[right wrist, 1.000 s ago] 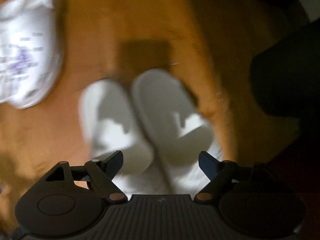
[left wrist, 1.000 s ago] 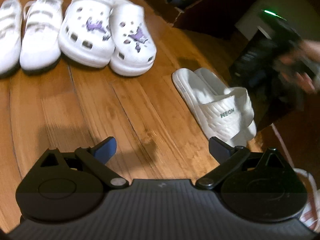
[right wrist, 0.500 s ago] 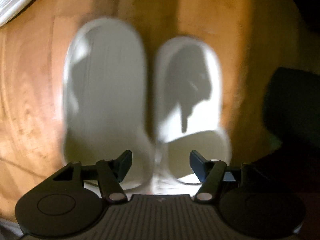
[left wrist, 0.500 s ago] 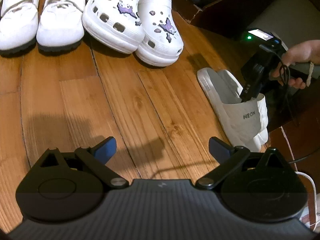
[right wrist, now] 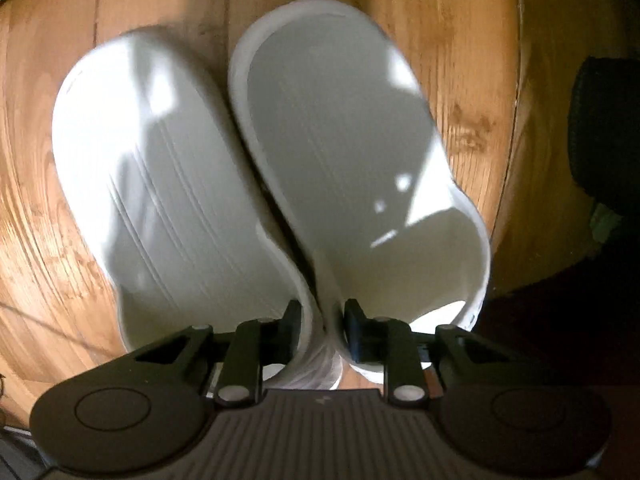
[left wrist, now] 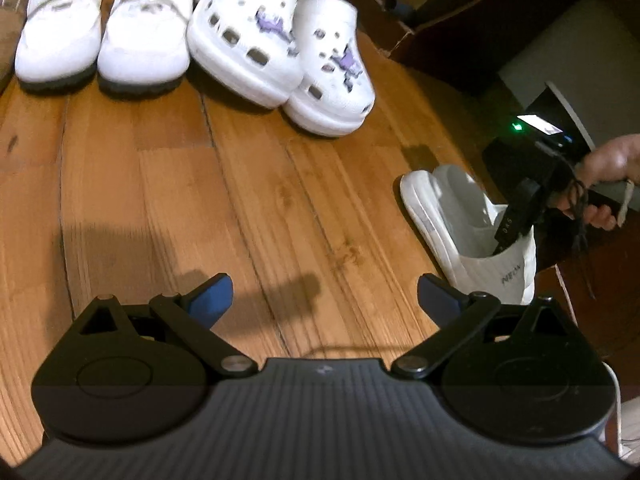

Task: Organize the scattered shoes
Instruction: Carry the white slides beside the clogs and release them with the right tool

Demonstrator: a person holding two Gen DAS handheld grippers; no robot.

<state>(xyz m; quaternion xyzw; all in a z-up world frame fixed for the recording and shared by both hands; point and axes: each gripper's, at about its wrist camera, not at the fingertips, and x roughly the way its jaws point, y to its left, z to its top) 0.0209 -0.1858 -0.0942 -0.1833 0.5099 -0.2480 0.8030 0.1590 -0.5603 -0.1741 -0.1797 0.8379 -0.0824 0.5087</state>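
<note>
A pair of white slide sandals (right wrist: 224,184) lies side by side on the wooden floor. My right gripper (right wrist: 322,326) is shut on their two inner strap walls, one finger inside each sandal. In the left wrist view the sandals (left wrist: 460,220) show at the right with the right gripper (left wrist: 520,216) reaching into them. White strap sneakers (left wrist: 104,28) and white clogs with purple charms (left wrist: 280,48) stand in a row at the far side. My left gripper (left wrist: 324,300) is open and empty above bare floor.
Dark furniture and a box (left wrist: 460,8) stand at the far right. A black device with a green light (left wrist: 536,128) sits beside the sandals. A dark object (right wrist: 604,136) lies right of the sandals.
My right gripper moved down onto the sandals and closed on their inner strap walls. The left gripper drifted closer to the row of shoes and stayed open.
</note>
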